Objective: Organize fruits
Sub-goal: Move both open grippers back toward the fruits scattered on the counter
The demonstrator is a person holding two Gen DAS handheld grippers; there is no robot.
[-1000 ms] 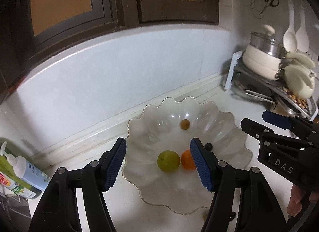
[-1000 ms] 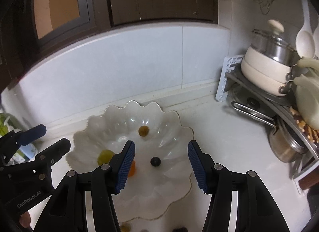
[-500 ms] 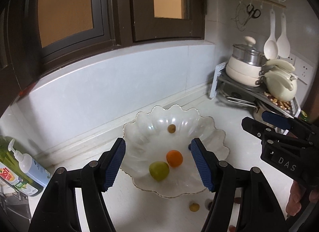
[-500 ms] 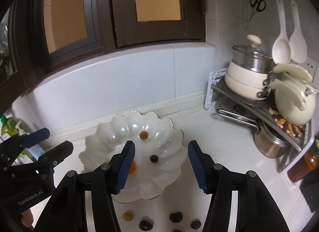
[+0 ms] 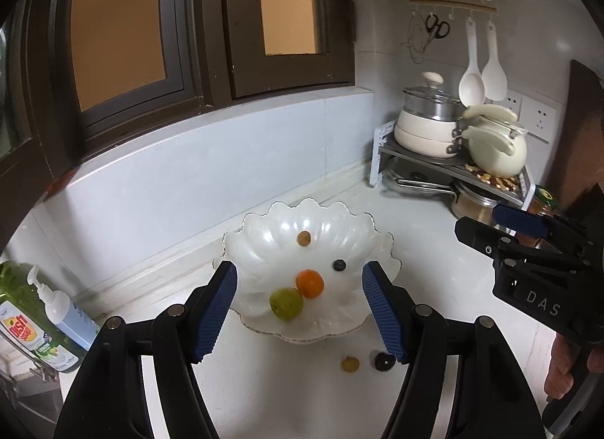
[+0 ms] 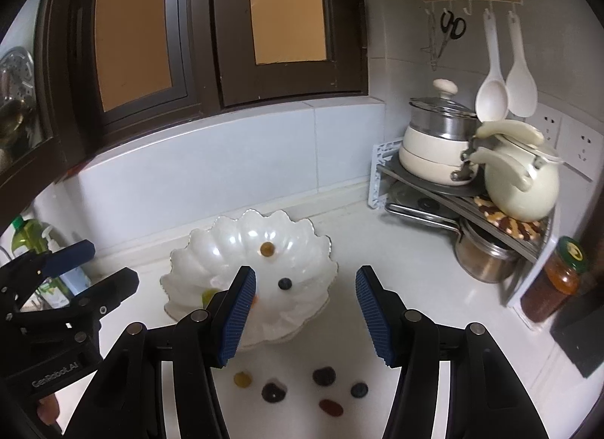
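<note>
A white scalloped bowl (image 5: 260, 246) (image 6: 302, 235) sits on the counter. It holds a green fruit (image 5: 286, 303), an orange (image 5: 309, 283), a blueberry (image 5: 339, 265) (image 6: 285, 284) and a small yellow-brown fruit (image 5: 304, 238) (image 6: 267, 248). Several small fruits lie on the counter in front of the bowl: a yellow one (image 6: 242, 379) (image 5: 350, 364), dark ones (image 6: 273, 392) (image 5: 384, 361), a red one (image 6: 330, 407) and a blueberry (image 6: 359, 390). My left gripper (image 5: 300, 312) is open and empty above the bowl's near side. My right gripper (image 6: 304, 316) is open and empty, above the loose fruits.
A corner rack (image 6: 453, 193) with pots, a kettle (image 6: 521, 182) and a steel pot (image 6: 483, 254) stands at the right. A jar (image 6: 558, 276) stands beside it. Soap bottles (image 5: 41, 318) stand at the left. The wall and window are behind the bowl.
Both grippers have pulled back and up from the bowl, so it looks smaller and the loose fruits on the counter have come into view. Both stay open.
</note>
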